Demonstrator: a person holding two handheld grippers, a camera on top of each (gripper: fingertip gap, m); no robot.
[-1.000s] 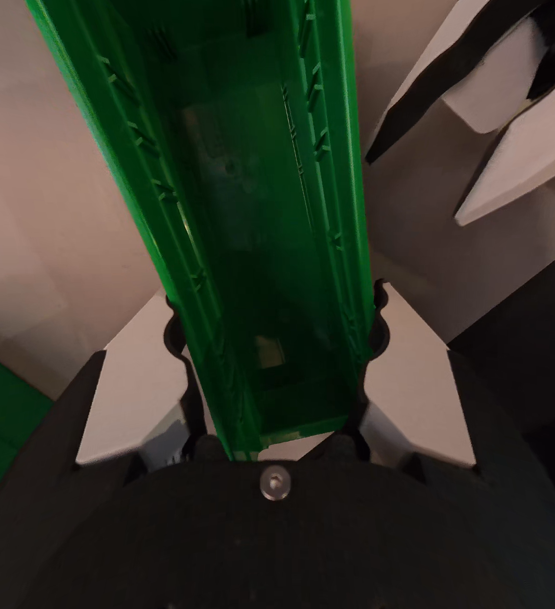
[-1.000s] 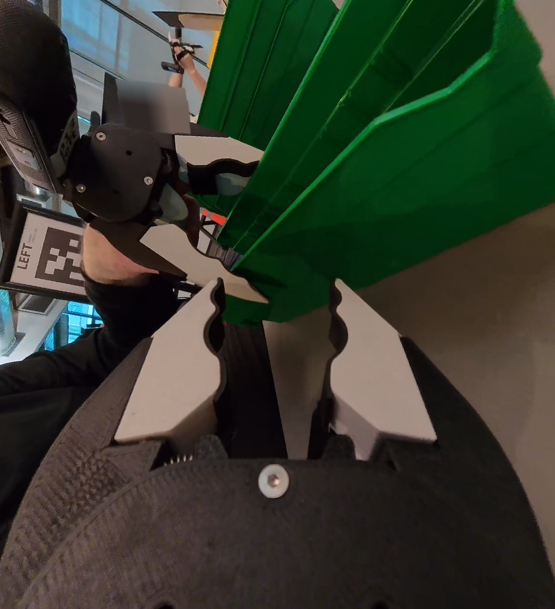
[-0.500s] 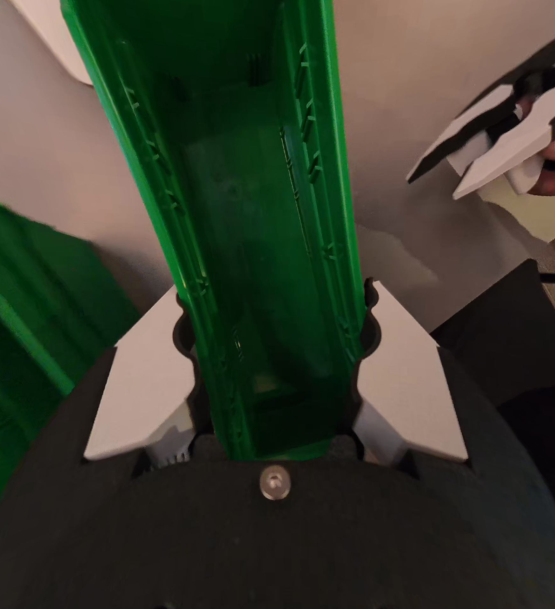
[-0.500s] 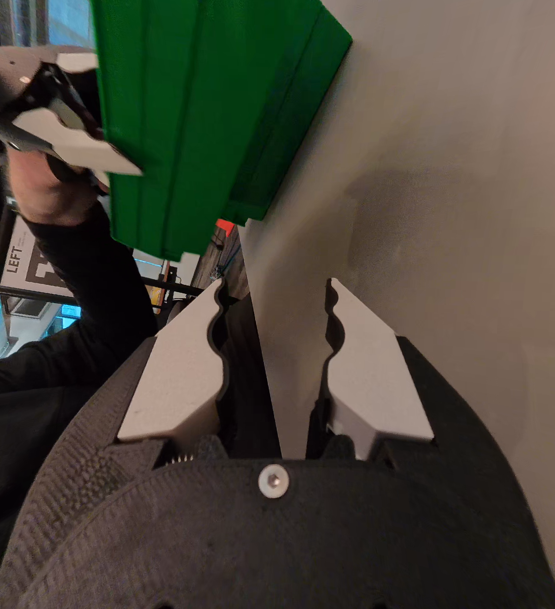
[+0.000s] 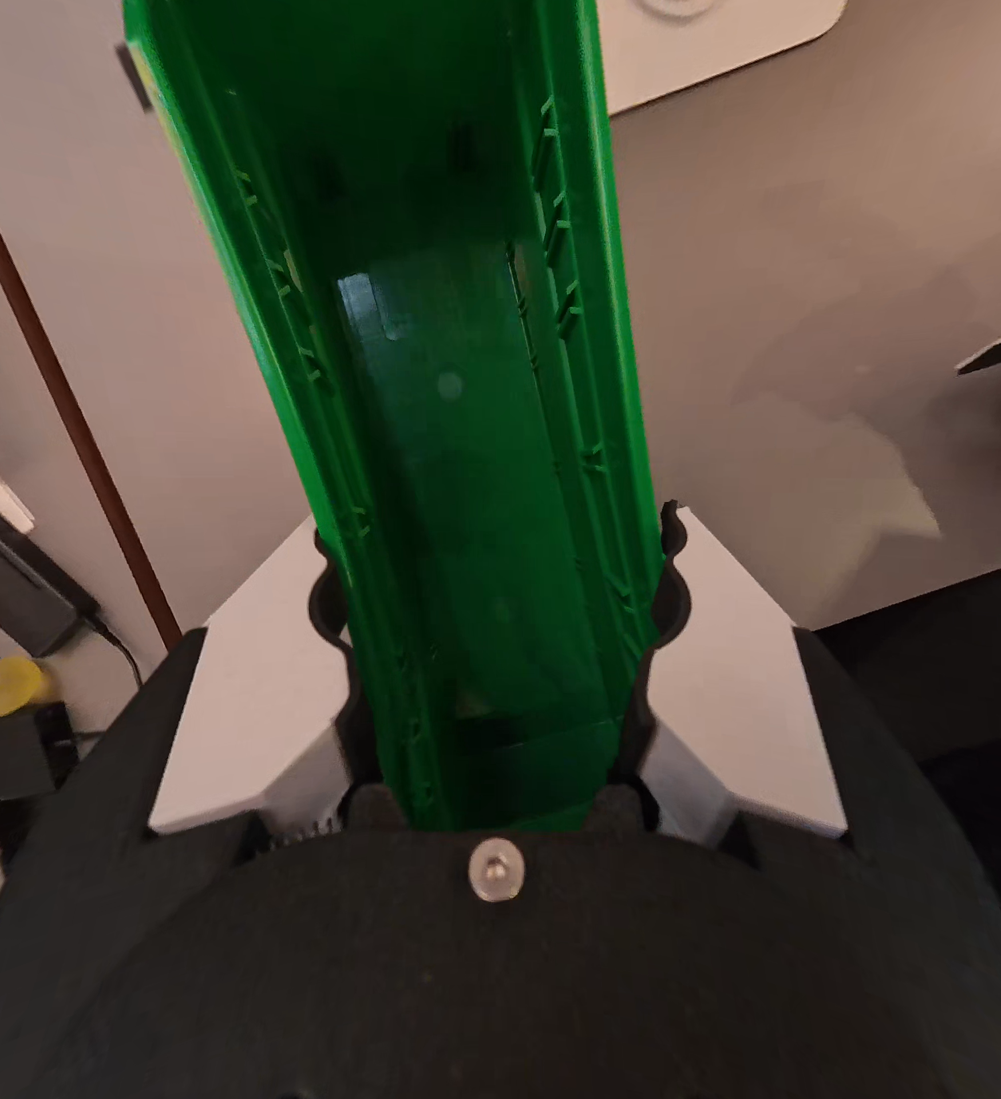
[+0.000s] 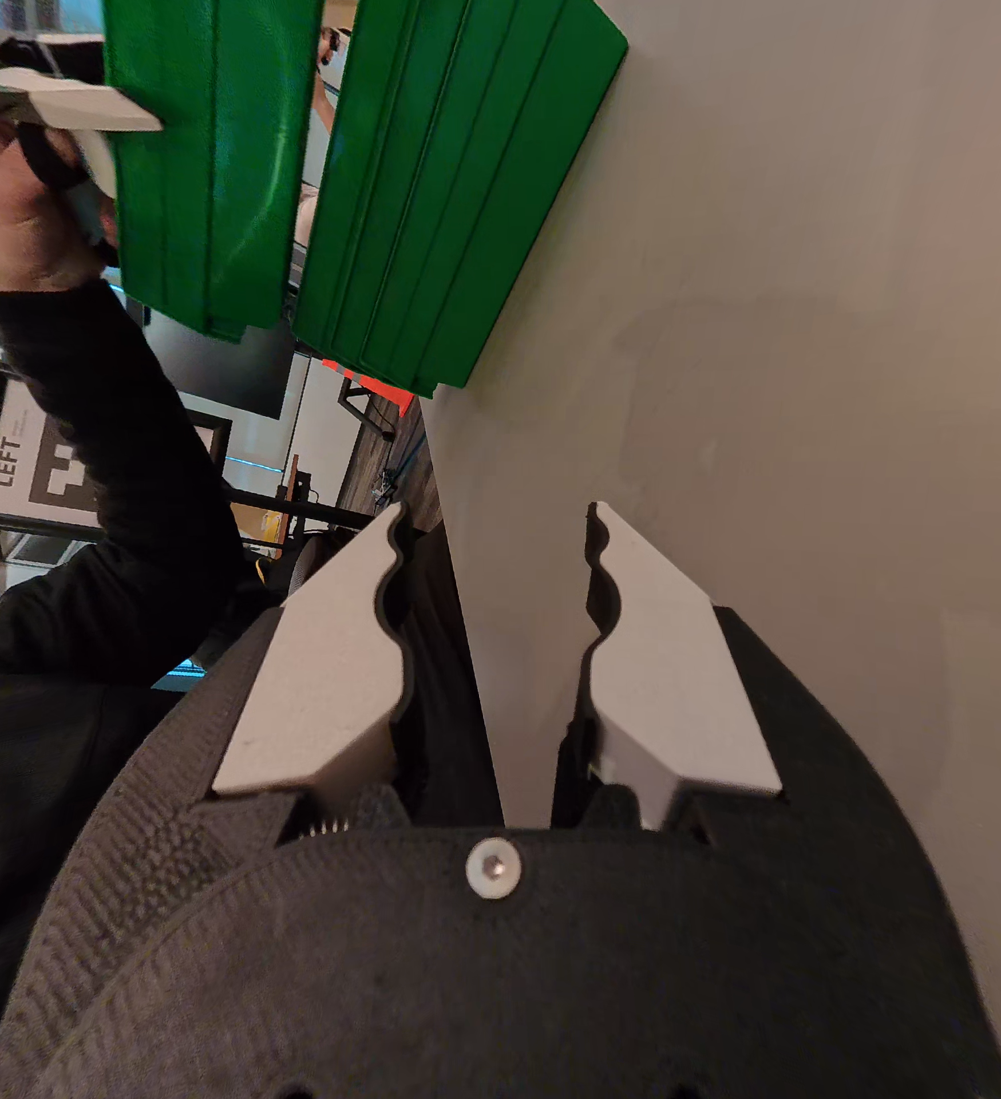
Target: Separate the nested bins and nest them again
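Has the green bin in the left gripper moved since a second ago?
Yes. The held bin has lifted clear of the other bin, which stays on the table.

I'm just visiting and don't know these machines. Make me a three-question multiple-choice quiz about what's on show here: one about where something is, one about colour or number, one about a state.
1. Where is the second bin, the one no gripper holds?
A. Resting on the pale table
B. Inside the held bin
C. On the floor

2. What colour are both bins?
A. Blue
B. Green
C. Red

3. How do the right gripper's jaws stand?
A. Clamped on a bin
B. Shut on nothing
C. Apart, with nothing between them

Answers:
1. A: in the right wrist view the free bin lies on the table, with a gap between it and the held bin.
2. B: both are plainly green.
3. C: the right gripper shows only table between its jaws, while the left gripper is clamped on the held bin.
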